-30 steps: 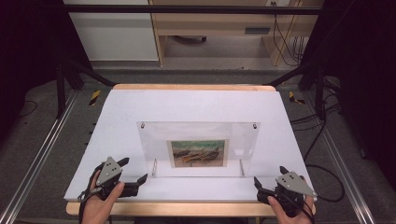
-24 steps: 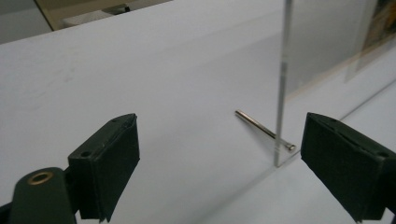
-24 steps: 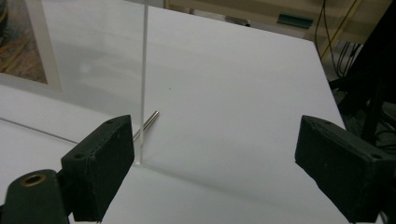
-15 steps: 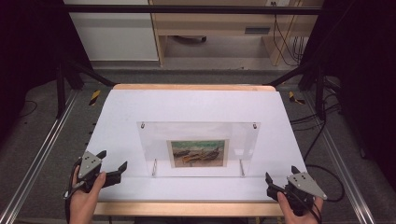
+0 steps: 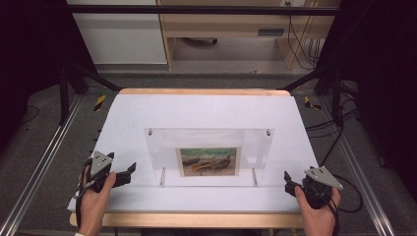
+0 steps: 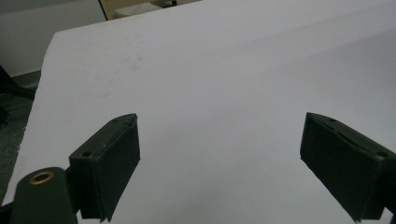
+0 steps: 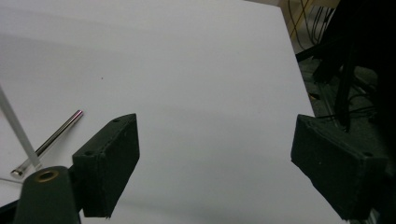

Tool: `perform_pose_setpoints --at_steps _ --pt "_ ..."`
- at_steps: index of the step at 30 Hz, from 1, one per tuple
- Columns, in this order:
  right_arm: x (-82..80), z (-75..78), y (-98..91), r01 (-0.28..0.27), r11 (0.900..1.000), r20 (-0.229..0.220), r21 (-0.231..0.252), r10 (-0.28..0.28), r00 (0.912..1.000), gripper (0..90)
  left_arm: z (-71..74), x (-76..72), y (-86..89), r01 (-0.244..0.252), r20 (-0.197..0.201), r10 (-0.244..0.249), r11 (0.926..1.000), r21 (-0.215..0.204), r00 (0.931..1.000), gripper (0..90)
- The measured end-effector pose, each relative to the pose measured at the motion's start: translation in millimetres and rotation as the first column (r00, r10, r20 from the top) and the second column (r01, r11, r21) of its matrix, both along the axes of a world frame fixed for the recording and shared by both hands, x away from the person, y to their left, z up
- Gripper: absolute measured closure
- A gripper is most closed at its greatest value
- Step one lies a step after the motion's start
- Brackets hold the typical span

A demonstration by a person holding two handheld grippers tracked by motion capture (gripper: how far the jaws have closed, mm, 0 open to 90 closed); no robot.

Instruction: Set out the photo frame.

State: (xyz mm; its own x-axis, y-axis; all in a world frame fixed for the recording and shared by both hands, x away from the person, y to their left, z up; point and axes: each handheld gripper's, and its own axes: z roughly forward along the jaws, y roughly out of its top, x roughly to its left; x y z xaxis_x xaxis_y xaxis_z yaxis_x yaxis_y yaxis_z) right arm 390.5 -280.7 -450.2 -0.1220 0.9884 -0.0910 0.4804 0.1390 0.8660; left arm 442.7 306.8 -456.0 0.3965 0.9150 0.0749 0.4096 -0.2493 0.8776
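Two grippers sit low over the near end of a white table (image 5: 206, 110), the biggest thing here, with a wooden lip along its far and near edges. At its centre stands a clear acrylic picture frame (image 5: 209, 156), tilted back on two thin metal legs, with a small painted picture (image 5: 209, 161) of boats in its lower middle. One metal leg (image 7: 49, 138) shows in the right gripper view, lying at about nine o'clock from that gripper's jaws, well short of them.

The left gripper (image 5: 129, 172) rests at eight o'clock from the frame, just off its lower left corner but apart from it, pointing toward three o'clock. In the left gripper view its jaws stand wide and released, with bare white tabletop between them.

The right gripper (image 5: 288, 179) lies at four o'clock from the frame, near its lower right corner, not touching it. Its jaws have just been closing a little, yet they are still spread wide and grasp nothing; bare table lies between them.

A hand (image 5: 93, 201) holds the left one, another hand (image 5: 317, 211) the right.
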Motion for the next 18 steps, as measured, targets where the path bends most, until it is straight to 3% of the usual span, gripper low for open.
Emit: perform_pose_setpoints --at_steps 2,8,12,18 --pt "9.1 -1.9 -2.0 -0.009 0.9999 -0.006 0.007 0.009 0.9999 17.1 -2.8 8.1 0.7 -0.013 -0.010 0.013 0.9999 -0.009 0.9999 11.5" --pt "37.4 -8.7 0.7 -0.028 0.9992 -0.017 -0.030 0.027 0.9995 17.8 -9.1 27.9 2.9 -0.053 -0.013 0.053 0.9984 -0.020 0.9985 11.4" --pt "53.8 -10.9 5.0 -0.022 0.9982 -0.009 -0.056 0.022 0.9997 20.8 -9.5 31.3 8.7 -0.107 0.040 0.108 0.9938 -0.030 0.9933 10.1" --pt "60.7 -9.4 6.4 -0.028 0.9983 0.012 -0.052 0.029 0.9995 19.6 -9.0 27.6 13.8 -0.093 0.046 0.094 0.9954 -0.023 0.9945 6.2"
